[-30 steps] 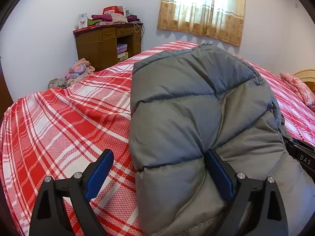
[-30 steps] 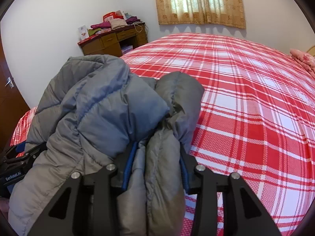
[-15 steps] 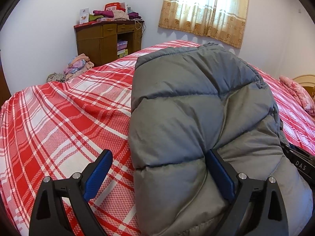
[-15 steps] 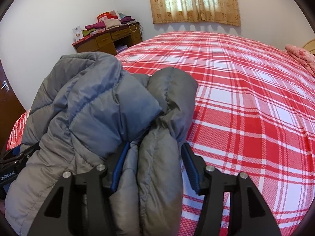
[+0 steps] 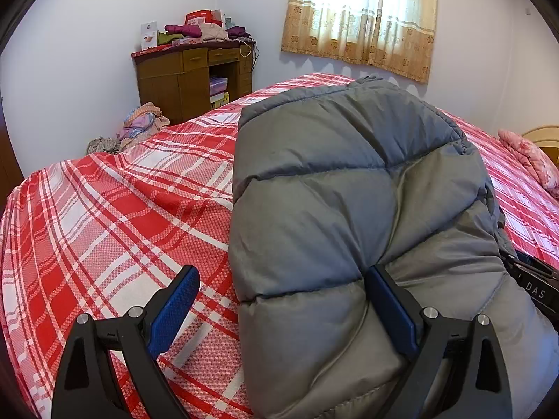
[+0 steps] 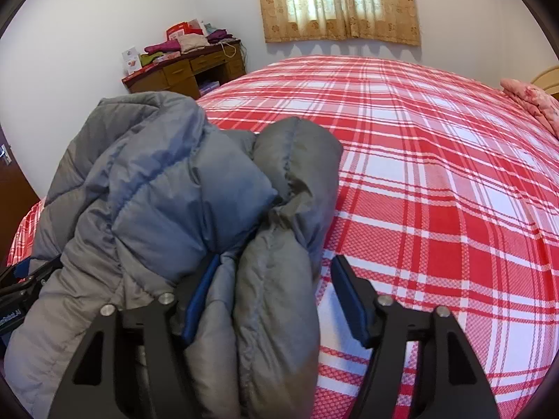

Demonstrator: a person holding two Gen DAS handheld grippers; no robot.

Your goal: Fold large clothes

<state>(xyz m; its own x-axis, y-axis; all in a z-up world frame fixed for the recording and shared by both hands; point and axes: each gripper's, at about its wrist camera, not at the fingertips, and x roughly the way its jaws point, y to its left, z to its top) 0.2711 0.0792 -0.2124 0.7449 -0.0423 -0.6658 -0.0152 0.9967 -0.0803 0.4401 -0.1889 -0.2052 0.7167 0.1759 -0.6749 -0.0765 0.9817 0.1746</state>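
Both jaws are spread wide: the left gripper [image 5: 279,300] has only its right pad against the grey puffer jacket [image 5: 349,209], while the right gripper [image 6: 276,296] straddles a bunched fold [image 6: 276,300] without pinching. Jacket lies lower-centre on the red plaid bed [image 6: 436,174]. Only the left view shows clothes heaped on the floor [image 5: 139,122].
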